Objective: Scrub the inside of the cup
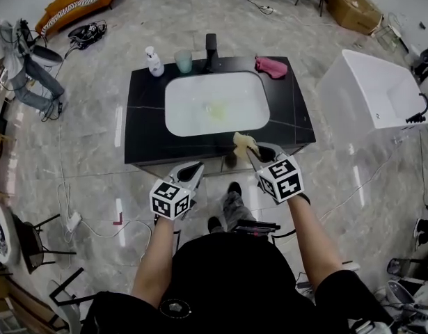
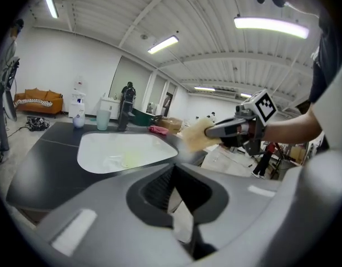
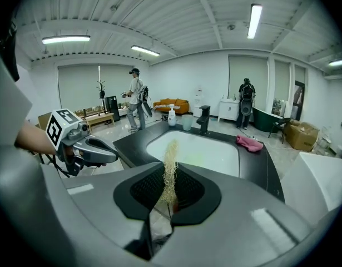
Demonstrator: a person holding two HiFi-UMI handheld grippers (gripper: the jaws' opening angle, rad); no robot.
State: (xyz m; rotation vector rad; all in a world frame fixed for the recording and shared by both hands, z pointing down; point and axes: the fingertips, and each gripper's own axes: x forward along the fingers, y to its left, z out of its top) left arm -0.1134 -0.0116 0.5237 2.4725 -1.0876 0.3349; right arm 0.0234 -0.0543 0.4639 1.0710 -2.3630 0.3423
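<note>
A pale green cup (image 1: 184, 61) stands at the back of the black counter (image 1: 144, 120), between a soap bottle (image 1: 154, 62) and the faucet (image 1: 211, 51). My right gripper (image 1: 250, 153) is shut on a yellow fibrous sponge (image 1: 244, 143) above the counter's front edge. In the right gripper view the sponge (image 3: 170, 168) sticks up from the closed jaws of that gripper (image 3: 168, 196), and the cup (image 3: 187, 122) is far beyond it. My left gripper (image 1: 195, 171) hangs in front of the counter, shut and empty (image 2: 178, 204). The cup (image 2: 103, 119) is well out of reach of both.
A white sink basin (image 1: 216, 103) with a yellowish patch fills the counter's middle. A pink cloth (image 1: 271, 66) lies at the back right. A white tub (image 1: 370, 89) stands to the right on the floor. People stand in the background (image 3: 136, 96). Cables trail over the floor.
</note>
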